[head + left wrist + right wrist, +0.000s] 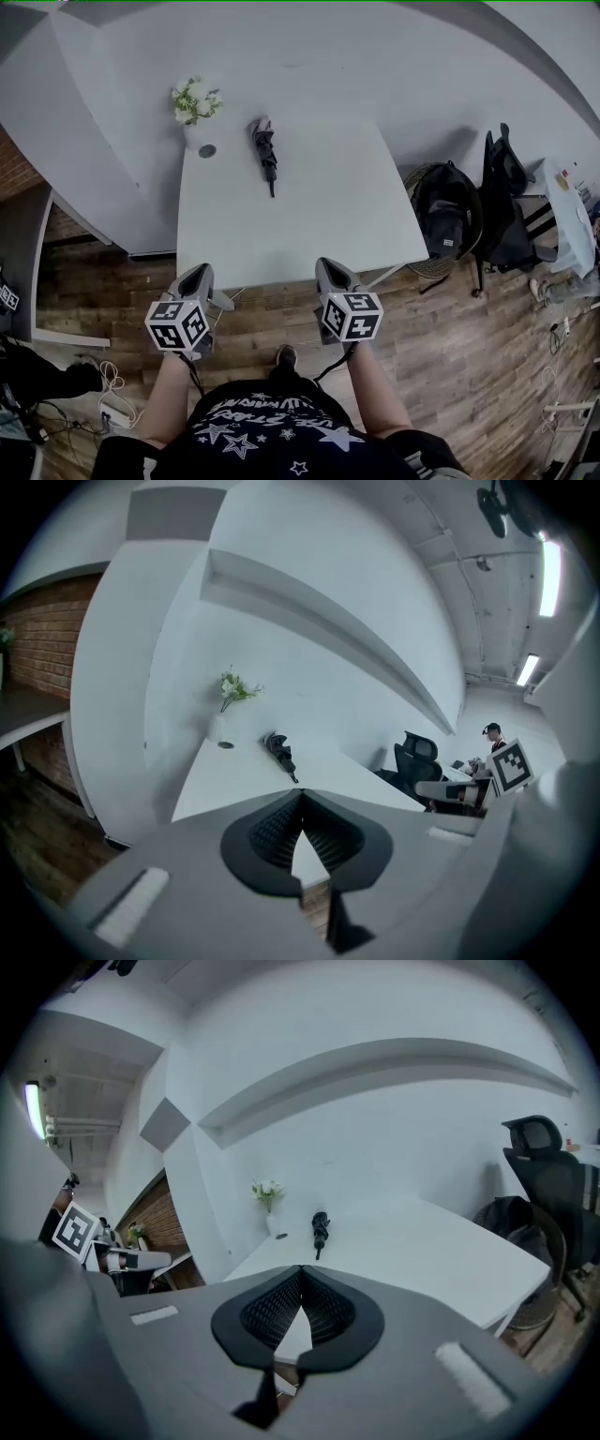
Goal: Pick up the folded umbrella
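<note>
Both forearms reached forward from the torso, roughly parallel, the left forearm (167, 394) at 7 o'clock in the head view and the right forearm (371, 384) at 5 o'clock. Each hand held its tool at the near edge of the white table (309, 220), tips aimed toward 12 o'clock and tilted slightly downward.

Left gripper (200, 273) (302, 797): jaws fully together, pads meeting, nothing between them. Right gripper (328, 265) (301, 1270): jaws likewise closed tip to tip and empty.

The folded umbrella (265, 150) (280, 752) (321, 1227), black, lay flat on the far part of the tabletop toward 12 o'clock, well apart from both grippers. Its bundled canopy was at the far end and its thin end pointed to 6 o'clock.

A vase of flowers (195, 108) stood at 10 o'clock from the umbrella, on the table's far-left corner. A dark backpack (448, 211) and an office chair (506, 197) sat off the table at 3 o'clock.
</note>
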`<state>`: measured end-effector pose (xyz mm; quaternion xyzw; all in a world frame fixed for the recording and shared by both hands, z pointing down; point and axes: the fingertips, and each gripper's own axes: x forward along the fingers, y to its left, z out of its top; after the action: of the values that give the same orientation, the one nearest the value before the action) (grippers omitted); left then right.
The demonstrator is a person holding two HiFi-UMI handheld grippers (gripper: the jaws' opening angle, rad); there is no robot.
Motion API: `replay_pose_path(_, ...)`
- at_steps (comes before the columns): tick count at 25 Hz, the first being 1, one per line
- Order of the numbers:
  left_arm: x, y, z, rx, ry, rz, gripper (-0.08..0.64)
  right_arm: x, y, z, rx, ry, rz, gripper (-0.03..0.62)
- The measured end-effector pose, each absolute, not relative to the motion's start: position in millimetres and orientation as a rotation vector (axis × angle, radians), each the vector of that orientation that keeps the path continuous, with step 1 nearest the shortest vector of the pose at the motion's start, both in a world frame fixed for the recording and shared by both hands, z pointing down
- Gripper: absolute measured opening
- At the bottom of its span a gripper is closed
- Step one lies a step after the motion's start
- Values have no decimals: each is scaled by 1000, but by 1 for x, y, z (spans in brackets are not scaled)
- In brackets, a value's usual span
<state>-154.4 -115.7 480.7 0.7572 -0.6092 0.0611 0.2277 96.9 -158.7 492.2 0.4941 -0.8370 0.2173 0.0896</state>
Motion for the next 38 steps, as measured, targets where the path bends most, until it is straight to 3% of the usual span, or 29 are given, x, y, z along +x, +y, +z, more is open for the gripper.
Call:
replay_pose_path(12,-129,-148,478,2006,-1707,173,3,128,-199,484,1451,-2530,615,17)
replay_pose_path(24,-97,-252,493,2020,-1579,192,8,168,-256,497,1571,-2411,653,17)
replay_pose_path(27,-88,-289,498,2028,-1534,214,105,177,-282,499,1592,-2385,666,17)
replay_pose_path(30,-83,-329,506,2037,-1512,246,281,178,-311,504,1598,-2359,682,17)
replay_pose_path(32,-81,-353,511,2020,-1495,246,359,173,-329,510,1589,-2348,698,17)
replay_pose_path(35,-82,-389,520,1982,-1477,236,422,162,-357,515,1565,-2342,710,17)
replay_pose_path(38,-83,-422,530,1959,-1450,246,433,150,-381,519,1546,-2342,726,17)
